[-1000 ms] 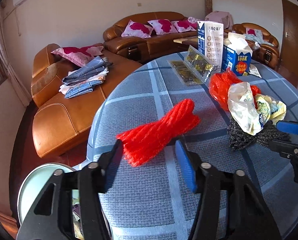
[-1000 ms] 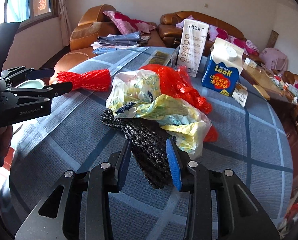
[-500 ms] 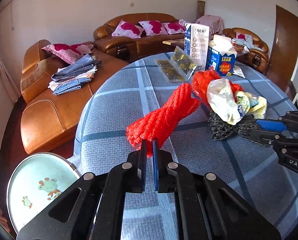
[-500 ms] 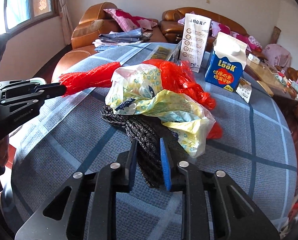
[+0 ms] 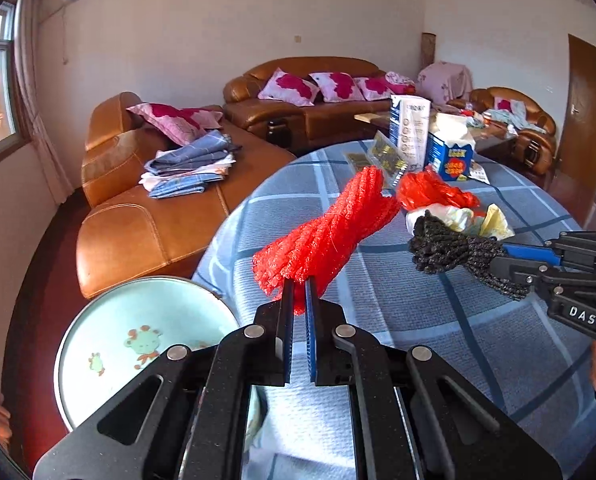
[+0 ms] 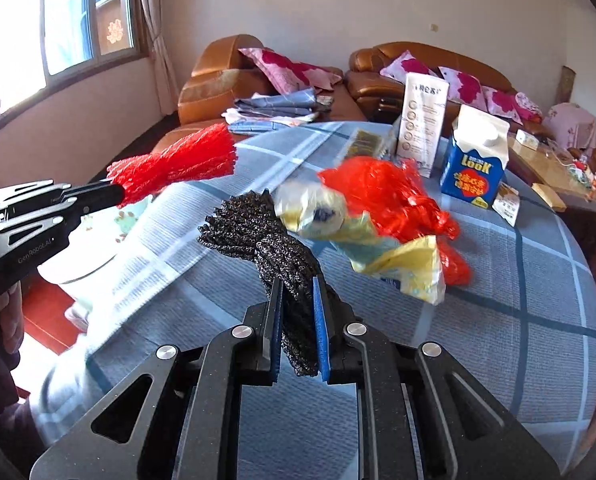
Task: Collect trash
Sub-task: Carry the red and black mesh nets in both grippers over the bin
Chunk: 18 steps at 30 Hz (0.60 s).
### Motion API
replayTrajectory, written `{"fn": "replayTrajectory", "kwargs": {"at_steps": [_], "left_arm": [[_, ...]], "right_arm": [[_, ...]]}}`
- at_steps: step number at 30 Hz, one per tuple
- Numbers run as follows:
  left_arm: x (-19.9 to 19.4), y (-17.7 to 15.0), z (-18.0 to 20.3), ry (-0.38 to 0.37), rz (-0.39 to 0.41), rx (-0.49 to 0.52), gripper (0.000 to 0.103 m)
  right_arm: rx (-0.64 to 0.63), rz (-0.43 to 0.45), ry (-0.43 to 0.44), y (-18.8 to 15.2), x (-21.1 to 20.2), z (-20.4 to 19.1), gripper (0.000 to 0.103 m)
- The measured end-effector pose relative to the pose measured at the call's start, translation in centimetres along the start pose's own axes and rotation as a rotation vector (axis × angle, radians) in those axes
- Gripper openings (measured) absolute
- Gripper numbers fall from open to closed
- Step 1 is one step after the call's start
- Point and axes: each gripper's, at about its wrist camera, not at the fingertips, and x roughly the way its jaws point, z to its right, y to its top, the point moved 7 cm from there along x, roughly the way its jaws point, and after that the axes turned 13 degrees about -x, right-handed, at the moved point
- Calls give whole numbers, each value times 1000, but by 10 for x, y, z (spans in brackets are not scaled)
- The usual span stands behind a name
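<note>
Both bundles now lifted: left claw (image 5: 299, 286) clamps red net (image 5: 330, 232), right claw (image 6: 296, 286) black net (image 6: 265, 236), pointing away.

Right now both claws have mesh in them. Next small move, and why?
Probably swing the left claw left and down over the basin, then open. It is shut on the red mesh, which is lifted off the table, and the basin sits just beside the table edge. The right claw, shut on the black mesh, could follow.
</note>
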Motion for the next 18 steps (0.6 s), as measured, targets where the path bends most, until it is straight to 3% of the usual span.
{"fn": "replayTrajectory", "kwargs": {"at_steps": [7,18], "left_arm": [[-24,1,-25,64,52,-46,5],[-48,7,-49,128,106,-77,5]], "right_arm": [[-15,57,9,31,-2,-11,15],[-110,112,25,82,28,-39,15]]}}
